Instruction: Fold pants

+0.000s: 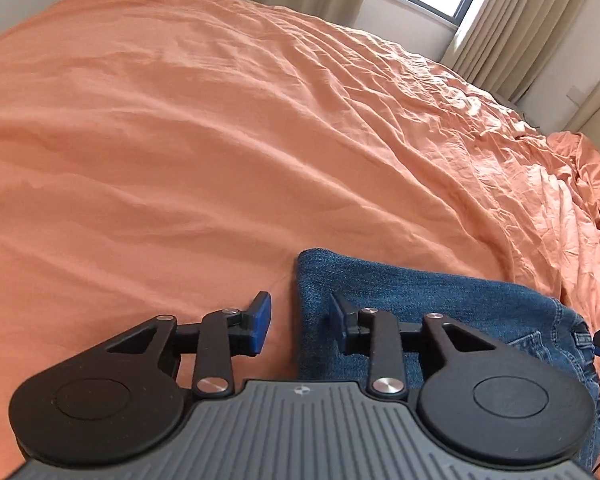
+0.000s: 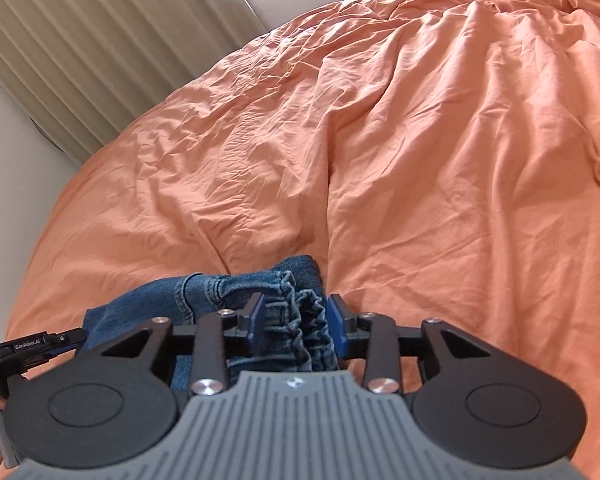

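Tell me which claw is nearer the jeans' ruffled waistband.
Right. The right claw has the waistband between its fingers; the left claw straddles the jeans at their plain edge, away from it.

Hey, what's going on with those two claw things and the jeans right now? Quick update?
Left gripper open, straddling the jeans' edge, gripping nothing. Right gripper open around the gathered waistband, pads not squeezing. Jeans folded small on orange bedsheet. Nothing in the way.

Only one readable mark: "GenRobot.AI" was printed in white on the black finger housing of the left gripper [image 2: 66, 338], seen at the left edge of the right wrist view. A small round emblem sat on each grey ribbed gripper body, not legible.
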Tool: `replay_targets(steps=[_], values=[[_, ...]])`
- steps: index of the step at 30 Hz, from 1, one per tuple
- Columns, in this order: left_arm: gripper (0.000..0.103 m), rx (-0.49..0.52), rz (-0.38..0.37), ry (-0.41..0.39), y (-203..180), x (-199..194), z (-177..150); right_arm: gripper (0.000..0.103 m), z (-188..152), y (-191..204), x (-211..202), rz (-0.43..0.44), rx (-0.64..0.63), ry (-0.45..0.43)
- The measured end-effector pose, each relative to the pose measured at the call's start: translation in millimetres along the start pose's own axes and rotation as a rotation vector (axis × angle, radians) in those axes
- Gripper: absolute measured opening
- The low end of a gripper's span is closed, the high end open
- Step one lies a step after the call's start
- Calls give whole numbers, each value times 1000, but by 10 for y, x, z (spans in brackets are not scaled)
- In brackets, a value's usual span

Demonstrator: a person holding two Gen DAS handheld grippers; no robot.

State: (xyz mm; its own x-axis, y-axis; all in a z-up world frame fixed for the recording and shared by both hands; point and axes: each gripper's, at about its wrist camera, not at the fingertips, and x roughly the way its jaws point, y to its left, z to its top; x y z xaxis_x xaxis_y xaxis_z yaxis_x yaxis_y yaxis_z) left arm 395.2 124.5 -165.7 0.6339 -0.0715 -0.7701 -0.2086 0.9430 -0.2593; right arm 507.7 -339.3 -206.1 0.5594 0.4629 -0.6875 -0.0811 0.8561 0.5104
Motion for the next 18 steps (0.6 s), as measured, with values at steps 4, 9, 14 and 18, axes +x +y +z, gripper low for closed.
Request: replay_targets(steps=[4,9,14,18], values=[[66,-57,-96,25,72,-302,-88,53,-142,-163,-350,62,34,36],[72,-119,-183,62,188,-578,-374,69,-416,-455,-583,105,86,102],[73,-204,-240,73,387,-601,-745,69,-675,-735,-524,202,252,176],[72,-272,-284,88,529,-506,-840,69,-769,-780,-399,229,314,191]])
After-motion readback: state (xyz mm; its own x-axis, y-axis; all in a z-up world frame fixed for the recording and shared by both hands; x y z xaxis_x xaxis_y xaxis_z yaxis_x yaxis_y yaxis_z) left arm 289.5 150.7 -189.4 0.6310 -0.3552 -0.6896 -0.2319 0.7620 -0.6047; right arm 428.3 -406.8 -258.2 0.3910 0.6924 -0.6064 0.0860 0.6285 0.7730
